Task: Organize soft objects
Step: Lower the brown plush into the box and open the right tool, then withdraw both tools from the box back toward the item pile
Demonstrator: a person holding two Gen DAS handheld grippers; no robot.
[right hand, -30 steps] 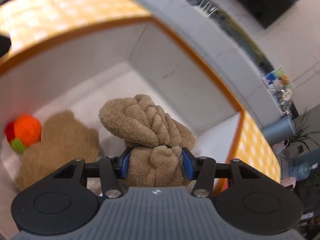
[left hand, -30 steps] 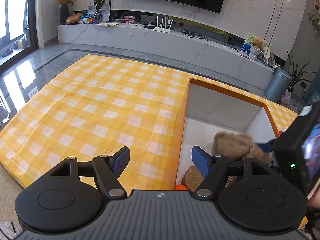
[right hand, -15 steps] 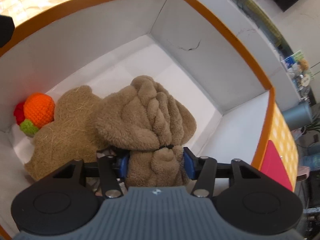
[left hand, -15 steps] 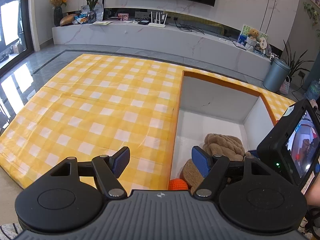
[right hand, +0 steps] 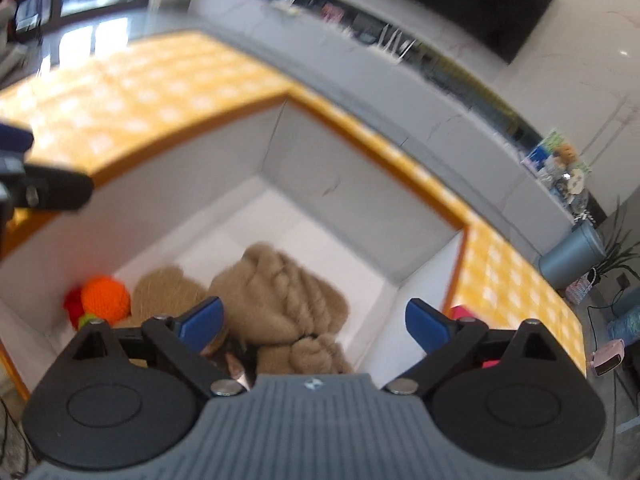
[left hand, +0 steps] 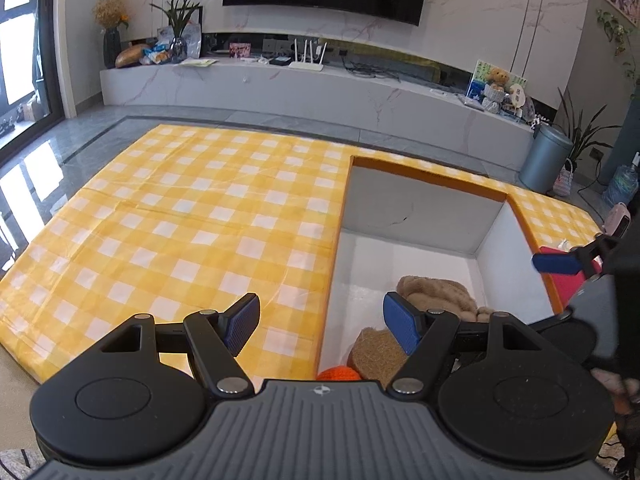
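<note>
A fluffy brown plush (right hand: pixel 280 292) lies on the floor of the white, orange-rimmed box (right hand: pixel 352 148), beside a coarse straw-brown toy (right hand: pixel 168 288) and an orange knitted ball (right hand: pixel 105 299). My right gripper (right hand: pixel 314 322) hangs above the plush with its jaws opening wide, pads off it. My left gripper (left hand: pixel 320 322) stands open over the box's left rim, nothing between its fingers. In the left wrist view the plush (left hand: pixel 440 294), the straw toy (left hand: pixel 372 346) and the ball (left hand: pixel 340 374) show low in the box (left hand: pixel 424 178), with the right gripper's blue pad (left hand: pixel 556 263) at the far right.
The box sits on a yellow-and-white checked mat (left hand: pixel 192 216) on a grey tiled floor. A pink object (right hand: pixel 460 314) lies by the box's right rim. A long marble TV shelf (left hand: pixel 304 88) and a grey bin (left hand: pixel 546 158) stand behind.
My right gripper let go of the brown plush, opened wide and lifted away; the plush now rests in the box. The left gripper kept still and open.
</note>
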